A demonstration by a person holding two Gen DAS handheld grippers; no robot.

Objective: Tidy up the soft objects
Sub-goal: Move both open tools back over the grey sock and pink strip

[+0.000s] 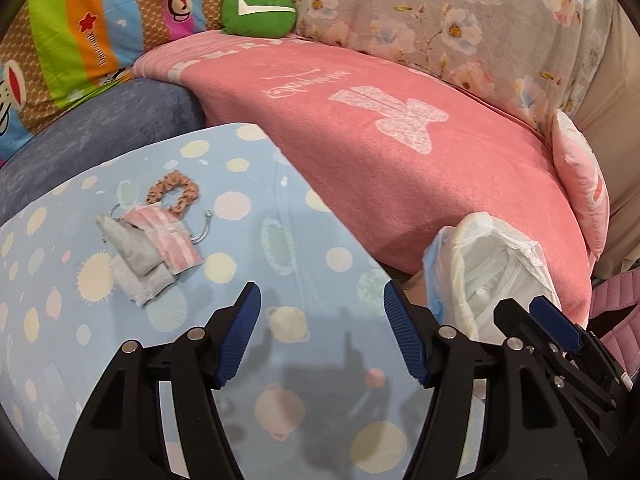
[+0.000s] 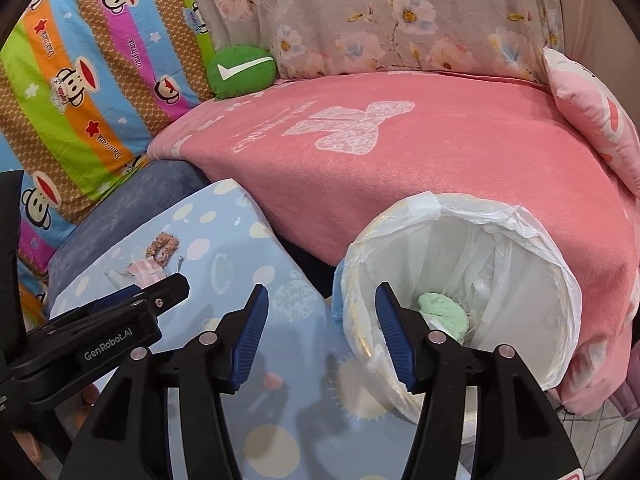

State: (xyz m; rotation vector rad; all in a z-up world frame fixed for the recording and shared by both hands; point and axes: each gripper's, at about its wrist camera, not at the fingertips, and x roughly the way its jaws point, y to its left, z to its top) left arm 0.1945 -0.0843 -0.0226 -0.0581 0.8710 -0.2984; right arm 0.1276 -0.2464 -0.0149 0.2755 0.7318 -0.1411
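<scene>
One green cloth (image 2: pixel 443 312) beyond right gripper (image 2: pixel 320 334)

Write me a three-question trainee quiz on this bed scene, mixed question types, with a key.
1. True or false: the left gripper is shut on the scrunchie.
2. Which item lies inside the lined bin?
A. a green soft item
B. a pink sock
C. the scrunchie
3. Fill in: the green round cushion bears a white ____ mark.

Key
1. False: its jaws stand apart with nothing between them, and the scrunchie lies on the dotted blue sheet.
2. A
3. tick
</scene>
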